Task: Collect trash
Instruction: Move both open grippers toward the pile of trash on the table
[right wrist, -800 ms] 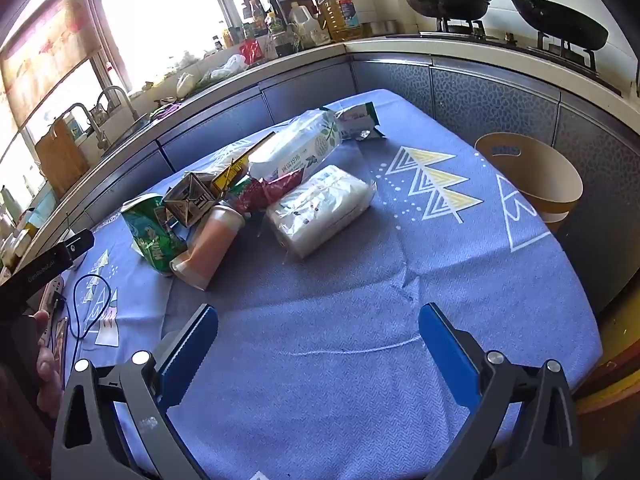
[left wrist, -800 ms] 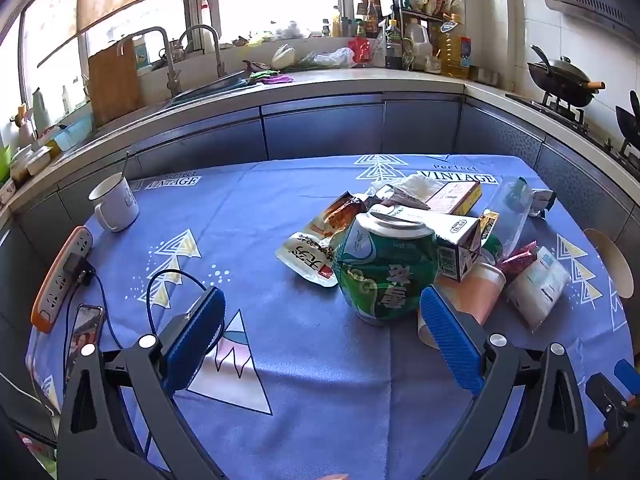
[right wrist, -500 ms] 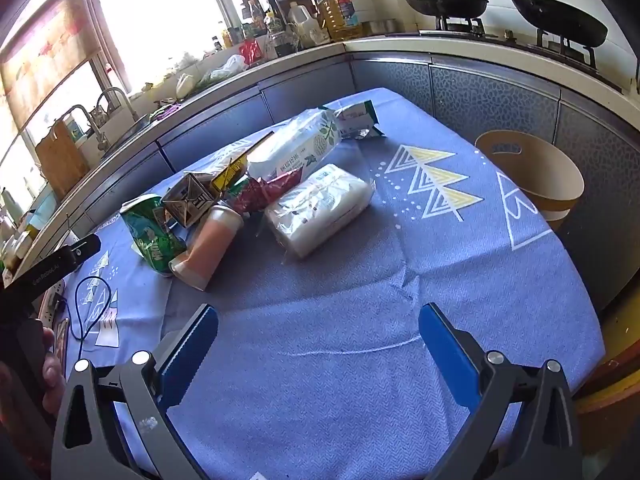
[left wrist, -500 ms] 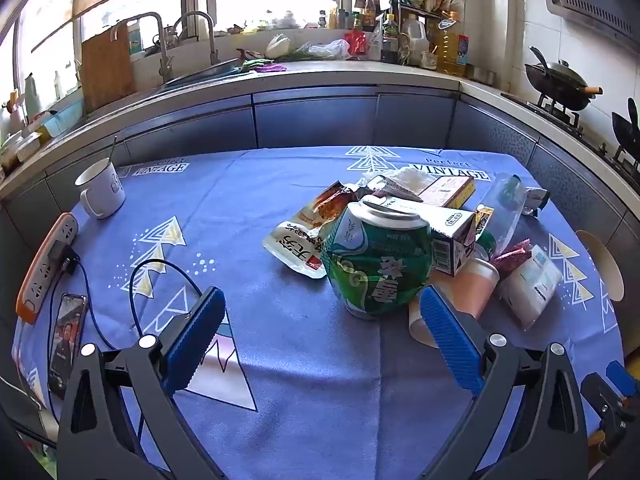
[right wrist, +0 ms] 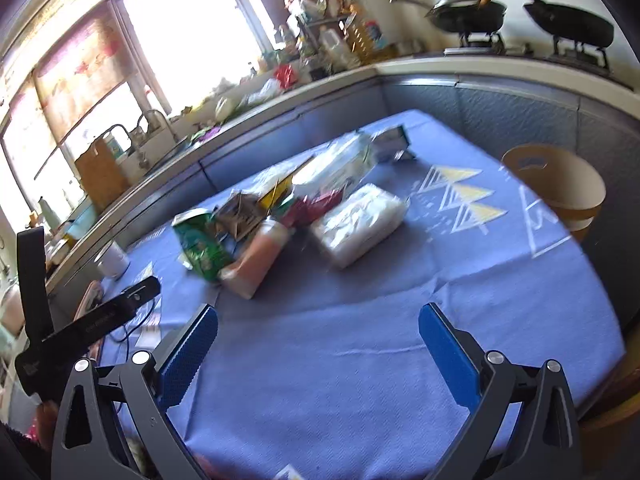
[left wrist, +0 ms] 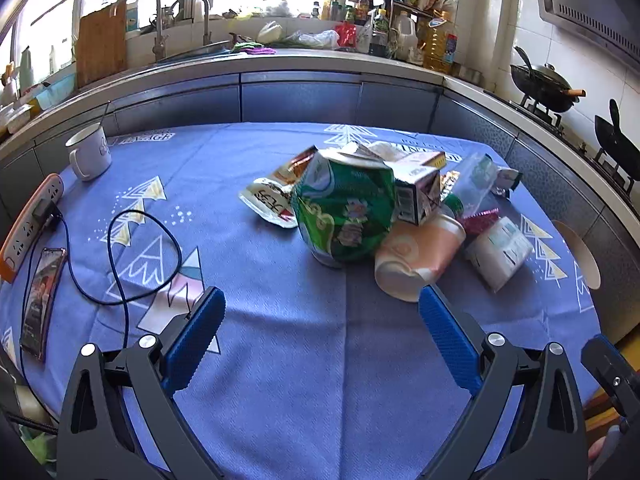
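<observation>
Trash pile (left wrist: 384, 216) mid-table (left wrist: 320, 360); mug (left wrist: 90, 152), phone (left wrist: 42, 300) far left.

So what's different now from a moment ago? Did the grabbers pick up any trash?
No. The left gripper drew back a little from the crushed green can, and the right gripper swung slightly, blurring its view. Both stay open and empty. The can, the pink paper cup and the wrappers lie where they were on the blue tablecloth.

Left claw (left wrist: 320, 320) and right claw (right wrist: 318, 340) both gape wide, empty, tilted downward, side by side.
</observation>
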The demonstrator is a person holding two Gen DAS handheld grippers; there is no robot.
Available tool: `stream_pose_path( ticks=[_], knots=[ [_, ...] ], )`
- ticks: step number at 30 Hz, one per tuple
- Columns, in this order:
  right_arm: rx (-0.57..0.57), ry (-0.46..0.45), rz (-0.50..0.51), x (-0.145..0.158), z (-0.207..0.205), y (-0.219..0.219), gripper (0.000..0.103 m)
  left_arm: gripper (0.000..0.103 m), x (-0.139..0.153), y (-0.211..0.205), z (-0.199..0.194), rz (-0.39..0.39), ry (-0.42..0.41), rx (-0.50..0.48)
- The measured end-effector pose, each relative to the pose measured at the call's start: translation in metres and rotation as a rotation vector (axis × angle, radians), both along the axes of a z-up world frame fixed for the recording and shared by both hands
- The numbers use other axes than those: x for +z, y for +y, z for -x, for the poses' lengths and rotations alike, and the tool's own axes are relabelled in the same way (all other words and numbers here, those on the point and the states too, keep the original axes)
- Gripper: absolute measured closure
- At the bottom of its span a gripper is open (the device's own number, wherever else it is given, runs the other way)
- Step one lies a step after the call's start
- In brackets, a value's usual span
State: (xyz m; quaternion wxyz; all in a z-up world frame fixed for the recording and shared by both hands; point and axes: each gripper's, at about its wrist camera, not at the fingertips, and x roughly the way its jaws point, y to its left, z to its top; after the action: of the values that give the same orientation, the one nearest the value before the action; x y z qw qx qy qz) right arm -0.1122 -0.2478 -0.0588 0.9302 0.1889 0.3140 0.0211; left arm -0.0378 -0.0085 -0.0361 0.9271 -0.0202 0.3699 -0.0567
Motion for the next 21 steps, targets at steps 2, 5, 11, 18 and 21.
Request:
stream_pose_path(
  ticks=[2, 5, 11, 18, 21],
  knots=[
    [0.024, 0.031, -0.003, -0.003, -0.008, 0.003, 0.002, 0.007, -0.004, -0.006, 0.003, -0.026, 0.018, -0.017],
    [0.052, 0.048, -0.001, -0.004, -0.012, 0.007, 0.003, 0.006, -0.007, -0.008, 0.008, -0.039, 0.036, -0.044],
    [0.136, 0.097, 0.001, -0.007, -0.023, 0.015, 0.003, 0.006, -0.013, -0.017, 0.017, -0.055, 0.066, -0.130],
    [0.045, 0.016, 0.086, 0.009, -0.024, 0.001, 0.006, 0.006, -0.006, -0.010, -0.003, -0.085, 0.026, -0.073],
    [0.033, -0.021, 0.138, 0.021, -0.031, -0.004, 0.011, 0.006, 0.009, -0.006, -0.019, -0.109, -0.045, -0.042]
  ],
)
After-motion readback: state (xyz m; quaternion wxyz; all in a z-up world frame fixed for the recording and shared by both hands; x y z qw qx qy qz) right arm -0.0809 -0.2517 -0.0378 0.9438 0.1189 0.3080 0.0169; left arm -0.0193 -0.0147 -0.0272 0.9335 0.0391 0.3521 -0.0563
